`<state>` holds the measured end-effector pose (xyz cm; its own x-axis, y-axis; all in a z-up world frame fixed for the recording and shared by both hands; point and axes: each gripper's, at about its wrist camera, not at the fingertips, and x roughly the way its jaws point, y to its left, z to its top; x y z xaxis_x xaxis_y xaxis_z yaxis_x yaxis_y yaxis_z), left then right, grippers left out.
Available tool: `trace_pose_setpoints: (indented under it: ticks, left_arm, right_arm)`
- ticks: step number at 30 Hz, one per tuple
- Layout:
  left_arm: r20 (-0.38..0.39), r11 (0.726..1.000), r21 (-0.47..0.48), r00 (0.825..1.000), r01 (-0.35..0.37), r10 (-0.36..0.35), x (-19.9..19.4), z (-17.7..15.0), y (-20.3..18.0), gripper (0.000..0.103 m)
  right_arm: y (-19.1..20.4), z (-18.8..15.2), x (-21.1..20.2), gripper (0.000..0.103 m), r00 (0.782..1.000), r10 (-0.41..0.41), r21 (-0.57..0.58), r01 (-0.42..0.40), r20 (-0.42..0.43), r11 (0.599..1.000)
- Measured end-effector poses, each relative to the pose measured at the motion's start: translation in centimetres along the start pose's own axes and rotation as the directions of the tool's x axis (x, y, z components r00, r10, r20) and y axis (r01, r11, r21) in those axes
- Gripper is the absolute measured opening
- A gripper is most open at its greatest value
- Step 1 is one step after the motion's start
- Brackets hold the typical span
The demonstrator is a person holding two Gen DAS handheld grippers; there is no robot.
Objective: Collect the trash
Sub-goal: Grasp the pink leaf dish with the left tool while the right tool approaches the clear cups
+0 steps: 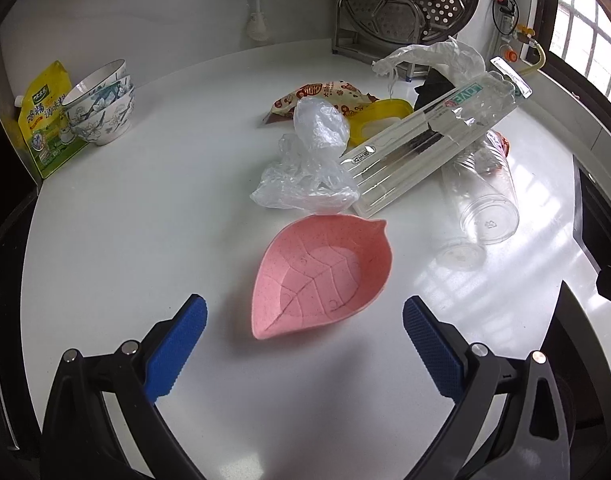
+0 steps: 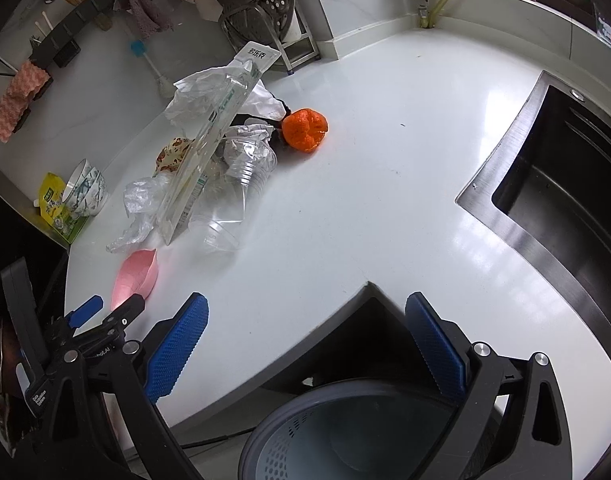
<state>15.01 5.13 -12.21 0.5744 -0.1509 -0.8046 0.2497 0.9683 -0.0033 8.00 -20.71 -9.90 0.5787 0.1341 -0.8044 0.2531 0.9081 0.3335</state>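
Trash pile [image 1: 385, 136] sits mid-counter at 12 o'clock of the left gripper [image 1: 304, 320], pink dish [image 1: 323, 276] between; both left and right gripper [image 2: 306, 320] wide open, empty; risk: grabbing dish, or toppling stacked cups [image 1: 485, 200] off the counter instead of into the bin [image 2: 345, 432].

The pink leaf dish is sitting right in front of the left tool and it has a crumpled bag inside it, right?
Not quite. The pink leaf dish does sit in front of the open left tool, but it is empty; the left wrist view shows the crumpled clear bag lying beyond it on the counter.
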Motion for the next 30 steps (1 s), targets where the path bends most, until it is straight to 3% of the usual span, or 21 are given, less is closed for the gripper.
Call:
trace_pose_setpoints:
  ticks: [9, 17, 24, 30]
  left_arm:
    - [-0.055, 0.998, 0.028, 0.997, 0.052, -0.051, 2.8, 1.1, 0.0, 0.097]
    - [-0.023, 0.994, 0.014, 0.994, 0.106, -0.105, 3.3, 1.5, 0.8, 0.094]
    - [-0.013, 0.995, 0.071, 0.998, 0.069, -0.068, 3.4, 2.0, 0.5, 0.071]
    - [-0.004, 0.993, 0.092, 0.997, 0.071, -0.071, 3.3, 1.9, 0.5, 0.068]
  right_arm:
    - [1.3, 1.3, 1.4, 0.094, 0.999, -0.033, 0.029, 0.032, 0.022, 0.999]
    - [2.5, 2.3, 2.6, 0.094, 0.999, -0.038, 0.047, 0.036, 0.036, 0.998]
    - [4.4, 3.9, 4.9, 0.094, 1.000, -0.013, 0.047, 0.012, 0.026, 0.999]
    - [5.4, 5.3, 7.7, 0.094, 1.000, 0.013, 0.071, -0.012, -0.014, 0.997]
